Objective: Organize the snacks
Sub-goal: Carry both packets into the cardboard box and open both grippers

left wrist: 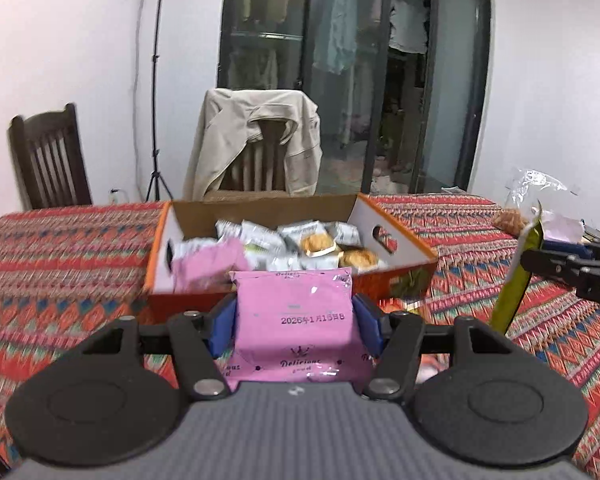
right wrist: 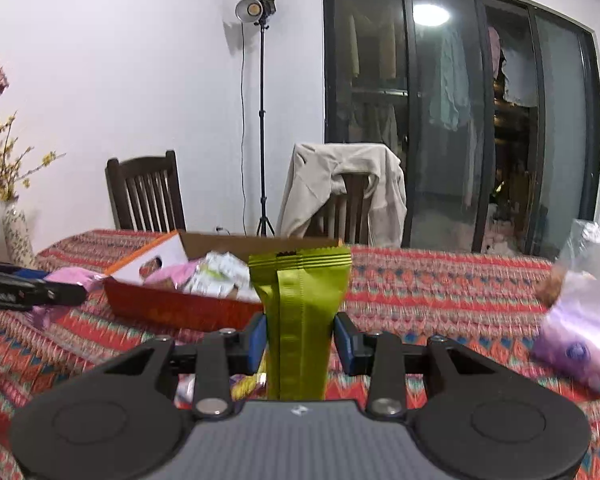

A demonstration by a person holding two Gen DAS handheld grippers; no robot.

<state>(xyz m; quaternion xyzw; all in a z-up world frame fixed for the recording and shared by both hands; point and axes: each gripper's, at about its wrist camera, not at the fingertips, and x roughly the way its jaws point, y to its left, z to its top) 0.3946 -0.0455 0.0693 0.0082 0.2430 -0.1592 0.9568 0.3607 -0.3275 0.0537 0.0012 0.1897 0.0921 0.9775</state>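
Pink packet (left wrist: pixel 296 316) pinched in the left hand-held gripper (left wrist: pixel 296 320) and green packet (right wrist: pixel 298 320) clamped upright in the right hand-held gripper (right wrist: pixel 300 340) hover near the worktop's (left wrist: pixel 60 248) snack-filled box (left wrist: pixel 396 236), apparently for dropping in.

We see a dark wooden slatted chair (right wrist: pixel 146 192) left of the black light stand (right wrist: pixel 262 120); right of the stand, a beige jacket (right wrist: pixel 342 188) drapes another chair.

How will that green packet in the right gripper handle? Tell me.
The green packet stands upright above the right gripper, so it is probably fairly stiff. It is thin and likely light. Its glossy film may slip.
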